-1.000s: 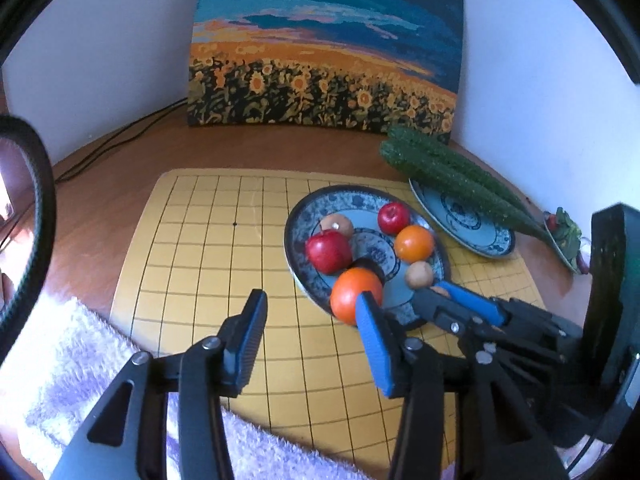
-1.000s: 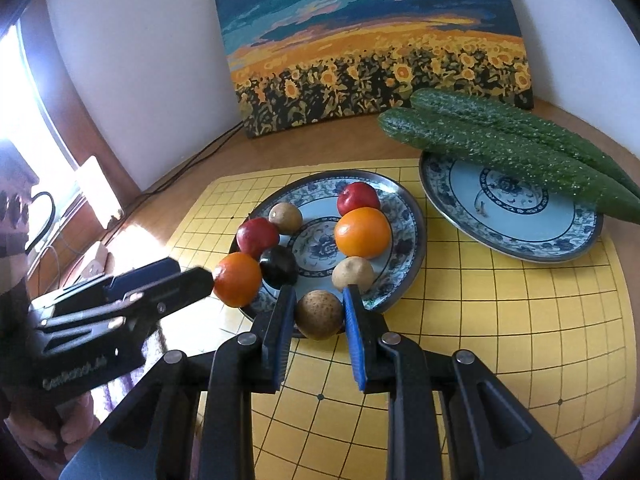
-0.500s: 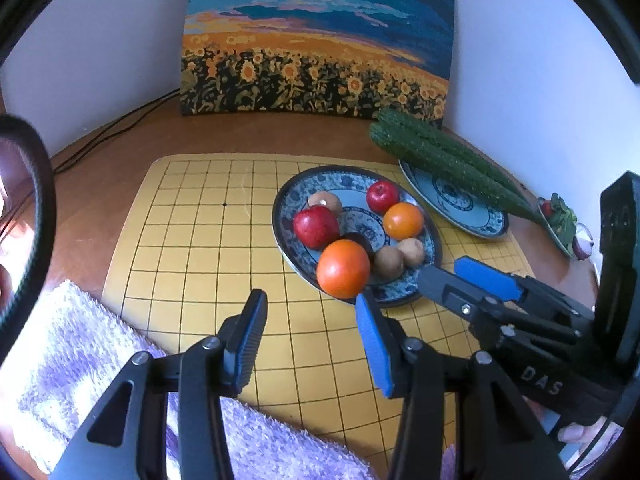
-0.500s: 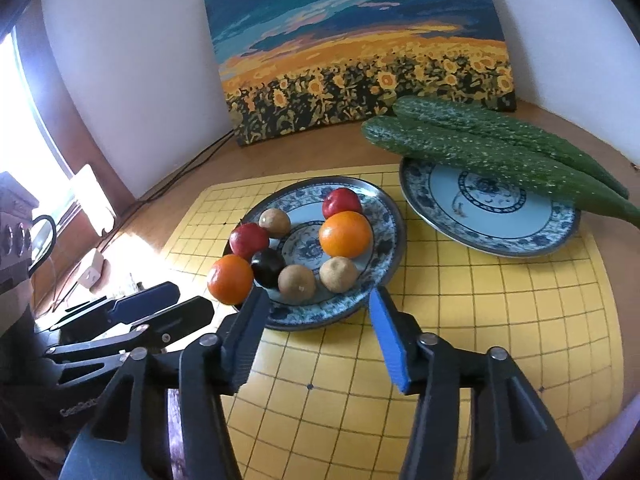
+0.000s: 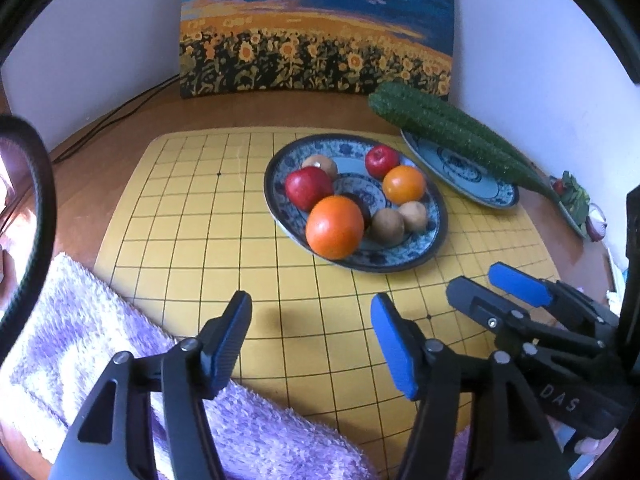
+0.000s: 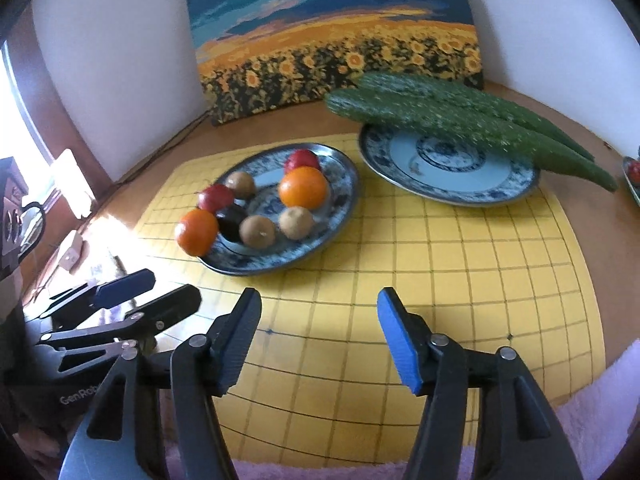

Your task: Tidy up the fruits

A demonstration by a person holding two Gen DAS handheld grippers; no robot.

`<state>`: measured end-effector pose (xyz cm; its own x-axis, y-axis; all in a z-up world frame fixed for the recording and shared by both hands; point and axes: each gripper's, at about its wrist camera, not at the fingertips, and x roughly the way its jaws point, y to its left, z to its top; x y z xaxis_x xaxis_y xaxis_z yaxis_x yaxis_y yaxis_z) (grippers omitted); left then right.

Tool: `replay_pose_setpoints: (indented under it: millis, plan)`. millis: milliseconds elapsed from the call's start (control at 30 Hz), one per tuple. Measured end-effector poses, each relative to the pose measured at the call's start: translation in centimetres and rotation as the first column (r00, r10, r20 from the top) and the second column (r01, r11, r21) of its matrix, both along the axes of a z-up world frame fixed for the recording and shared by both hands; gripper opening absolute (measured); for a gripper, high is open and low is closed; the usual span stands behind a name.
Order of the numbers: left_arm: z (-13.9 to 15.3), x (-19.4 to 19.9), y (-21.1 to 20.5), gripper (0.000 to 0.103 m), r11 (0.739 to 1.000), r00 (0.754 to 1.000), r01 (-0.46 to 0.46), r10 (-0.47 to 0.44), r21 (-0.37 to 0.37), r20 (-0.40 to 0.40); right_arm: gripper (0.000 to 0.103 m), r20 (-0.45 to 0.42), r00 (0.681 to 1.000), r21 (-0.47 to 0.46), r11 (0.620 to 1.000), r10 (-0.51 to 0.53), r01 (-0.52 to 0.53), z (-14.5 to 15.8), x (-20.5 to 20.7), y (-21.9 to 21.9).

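A blue patterned plate (image 5: 434, 246) (image 6: 344, 200) on the yellow grid mat holds several fruits: two oranges (image 5: 334, 227) (image 6: 303, 187), two red apples (image 5: 308, 187), a dark plum (image 6: 231, 216) and brown round fruits (image 5: 387, 227) (image 6: 259, 231). My left gripper (image 5: 311, 344) is open and empty, above the mat short of the plate. My right gripper (image 6: 318, 340) is open and empty, also back from the plate; it shows in the left wrist view (image 5: 486, 292) at the right.
A second blue plate (image 6: 448, 178) at the right carries two long cucumbers (image 6: 460, 120). A sunflower painting (image 5: 316, 40) leans on the back wall. A purple fluffy towel (image 5: 80, 340) lies at the mat's near edge. A small dish (image 5: 576, 208) sits far right.
My right gripper let go of the brown fruit onto the plate, opened wide and drew back. My left gripper also pulled back from the plate.
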<state>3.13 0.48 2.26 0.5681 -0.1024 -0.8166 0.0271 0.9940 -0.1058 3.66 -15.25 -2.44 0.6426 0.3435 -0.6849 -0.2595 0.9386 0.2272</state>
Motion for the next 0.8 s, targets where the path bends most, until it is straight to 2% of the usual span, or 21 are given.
replay_pose_setpoints:
  millis: [100,367,800]
  plan:
    - [-0.41,0.07,-0.09,0.066,1.000,1.000,-0.013,0.013,0.012,-0.010,0.065,-0.013,1.000,-0.033,0.999,-0.019,0.018,-0.56,0.04,-0.29]
    - [-0.76,0.17,-0.55,0.067,0.999,1.000,-0.022,0.022,0.046,-0.011,0.066,0.021,1.000,-0.115,0.993,-0.012,0.014,-0.89,-0.16,0.62]
    - [-0.75,0.26,-0.41,0.068,0.999,1.000,-0.024,0.025,0.047,-0.011,0.067,0.021,1.000,-0.108,0.994,-0.010,0.012,-0.84,-0.26,0.45]
